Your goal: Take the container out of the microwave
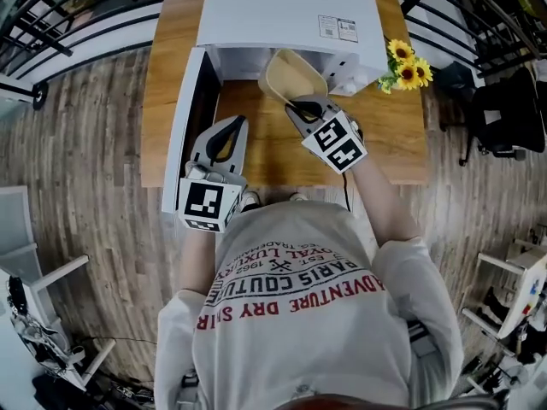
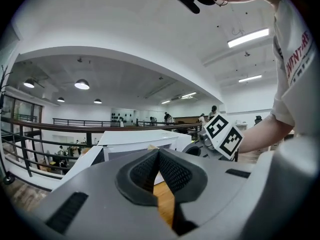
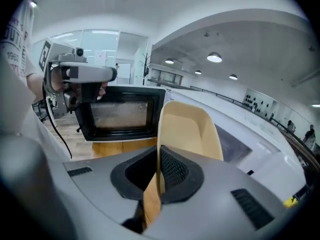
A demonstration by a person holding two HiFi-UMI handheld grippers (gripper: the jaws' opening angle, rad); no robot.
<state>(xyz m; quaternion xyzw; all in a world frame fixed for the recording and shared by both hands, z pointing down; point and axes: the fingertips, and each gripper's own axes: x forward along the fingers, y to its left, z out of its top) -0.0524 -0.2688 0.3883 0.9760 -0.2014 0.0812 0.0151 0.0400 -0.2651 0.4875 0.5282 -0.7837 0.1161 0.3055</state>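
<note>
– Beige container (image 1: 295,75): where does it stand?
– Outside the cavity. It hangs in the air just in front of the opening of the white microwave (image 1: 282,11), above the wooden table (image 1: 171,84). It is tilted, its hollow shows from above, and nothing is visible inside it.

– What has hold of it?
– The right gripper (image 1: 302,106) alone. Its jaws are clamped on the near rim, one pad inside the wall and one outside, with the thin wall pinched between them. The container rises beyond the jaw tips.

– And the left gripper (image 1: 231,126)?
– It holds nothing. Its jaws are closed pad to pad, with no object between them. It points roughly level towards the microwave and sits just beside the microwave door (image 1: 181,118), to the door's right. Whether it touches the door cannot be told.

– State of the door?
– Swung fully open to the left, with its dark window facing the table.

– Anything else on the table?
– One bunch of sunflowers (image 1: 408,65), at the microwave's front right corner, well apart from both grippers.
</note>
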